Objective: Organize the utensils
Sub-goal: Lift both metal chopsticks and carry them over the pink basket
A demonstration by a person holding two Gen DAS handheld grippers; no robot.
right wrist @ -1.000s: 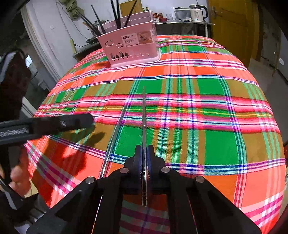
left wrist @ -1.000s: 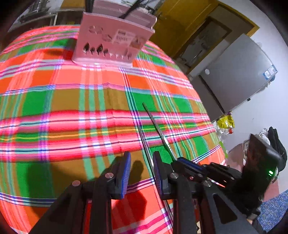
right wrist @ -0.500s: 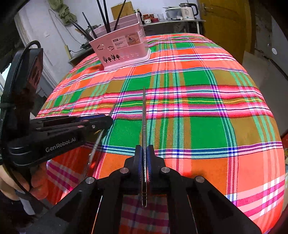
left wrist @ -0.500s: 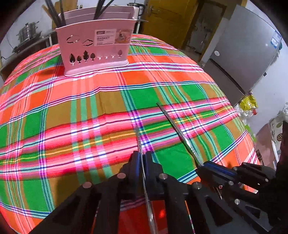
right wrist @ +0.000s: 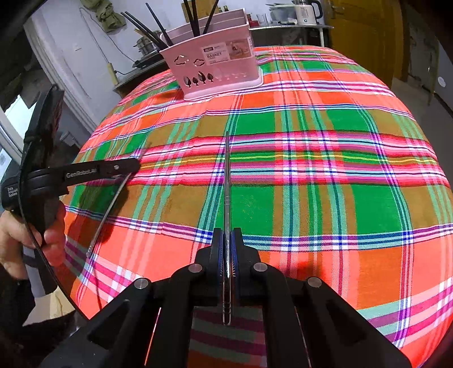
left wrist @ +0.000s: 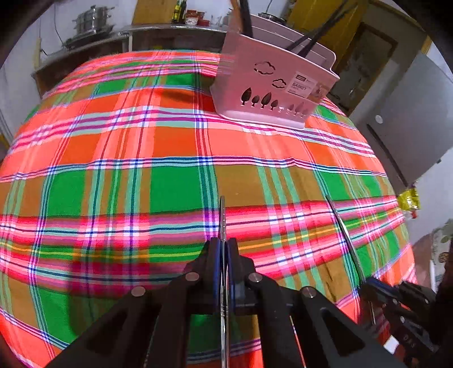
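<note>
Two metal chopsticks lifted, basket waiting

The left gripper (left wrist: 223, 254) and right gripper (right wrist: 226, 243) each clamped one metal chopstick (right wrist: 227, 175) above the table's near edge; the pink basket (right wrist: 215, 68) at the far edge already held dark utensils.

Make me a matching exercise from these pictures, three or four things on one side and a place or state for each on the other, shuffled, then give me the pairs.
Things:
1. left gripper
2. pink basket
3. kettle
4. plaid tablecloth

Places or states:
A. covers the table
B. on the far counter
C. shut on a metal chopstick
D. holds dark chopsticks upright

Pairs: 1-C, 2-D, 3-B, 4-A
</note>
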